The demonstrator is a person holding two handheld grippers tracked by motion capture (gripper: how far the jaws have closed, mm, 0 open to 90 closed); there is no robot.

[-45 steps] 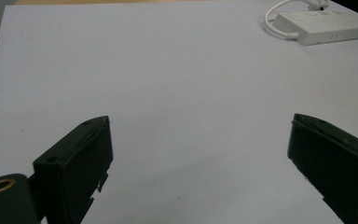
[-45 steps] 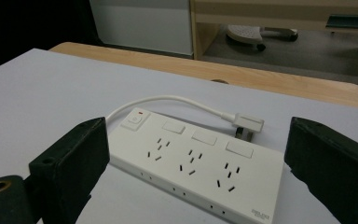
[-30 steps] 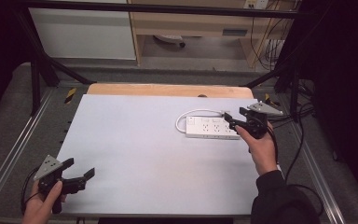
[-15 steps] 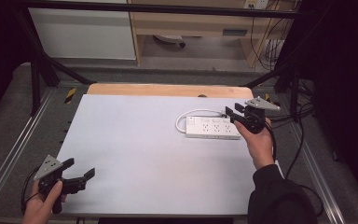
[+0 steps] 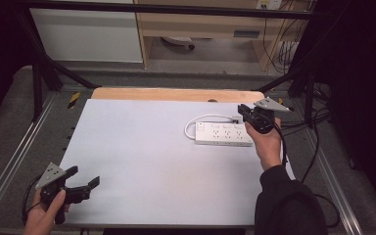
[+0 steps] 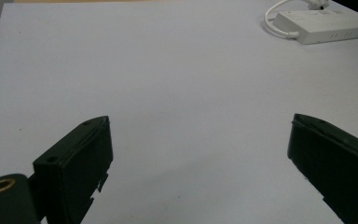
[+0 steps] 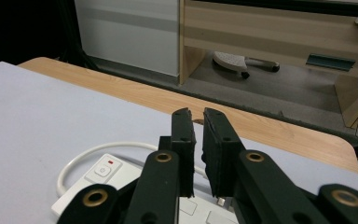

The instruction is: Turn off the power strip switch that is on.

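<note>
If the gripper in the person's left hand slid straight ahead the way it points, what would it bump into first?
Probably nothing for a long way. The left gripper points across the bare white table with its jaws wide open. The white power strip lies far off toward the right, so it might be met, or passed by.

The power strip [image 5: 223,133] is a white, flat bar lying lengthwise across the right-center of the high view, on the pale table top, with a row of sockets facing up and a switch with a little red mark at its left end [image 7: 103,170]. Its white cord [image 5: 199,120] comes off the upper side and curls round the left end in a loop. In the left gripper view it's way up in the top right corner [image 6: 326,25].
</note>
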